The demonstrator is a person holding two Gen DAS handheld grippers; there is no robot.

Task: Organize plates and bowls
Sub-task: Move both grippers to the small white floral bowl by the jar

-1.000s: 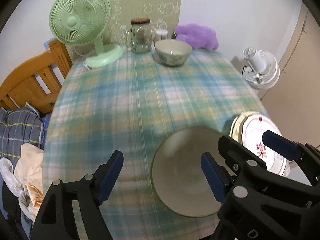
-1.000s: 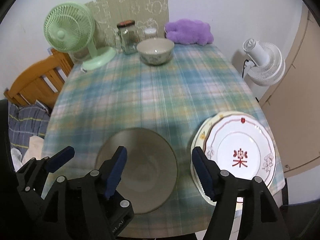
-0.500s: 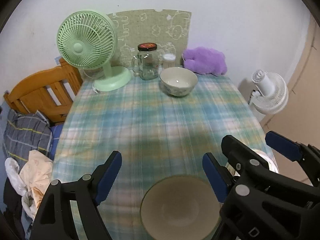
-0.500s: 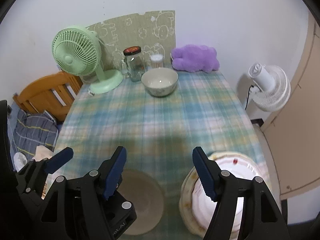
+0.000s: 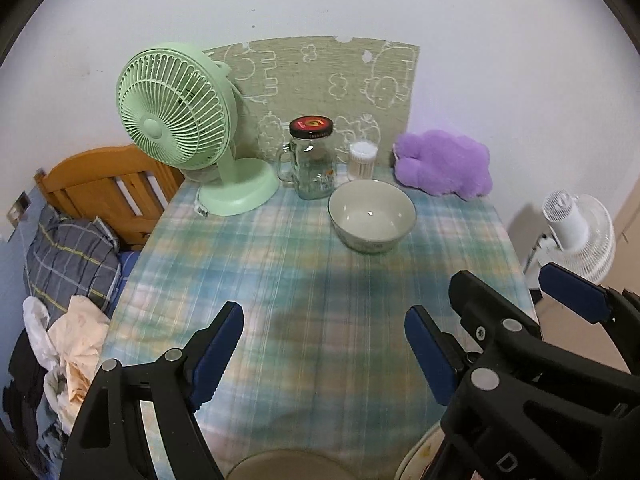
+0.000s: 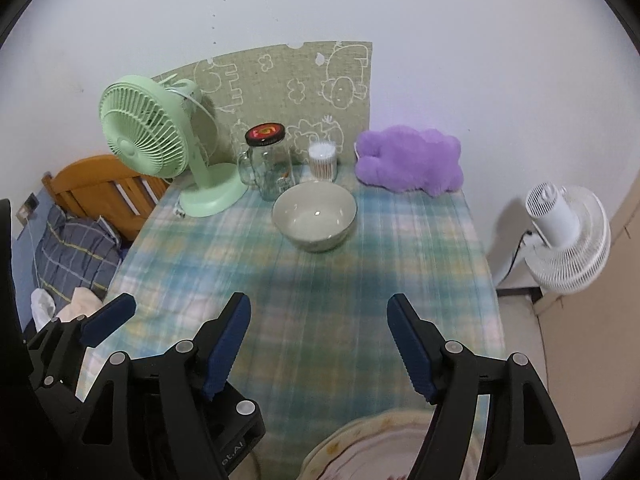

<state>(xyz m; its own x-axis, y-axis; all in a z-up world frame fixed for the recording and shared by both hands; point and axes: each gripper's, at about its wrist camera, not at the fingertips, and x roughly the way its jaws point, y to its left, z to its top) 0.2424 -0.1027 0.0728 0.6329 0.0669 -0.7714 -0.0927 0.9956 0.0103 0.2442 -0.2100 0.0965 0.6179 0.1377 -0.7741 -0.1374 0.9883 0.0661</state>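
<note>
Both views have pulled back: the near bowl [image 5: 280,465] and plates [image 6: 372,446] now sit at the bottom edge, the far bowl [image 6: 314,216] centre frame by the jar [image 6: 269,162]. Left hand-held gripper [image 5: 320,356] and right hand-held gripper [image 6: 318,346] gape, holding nothing, hovering over the counter [image 6: 420,248], probably lining up on the far bowl for stacking.
</note>
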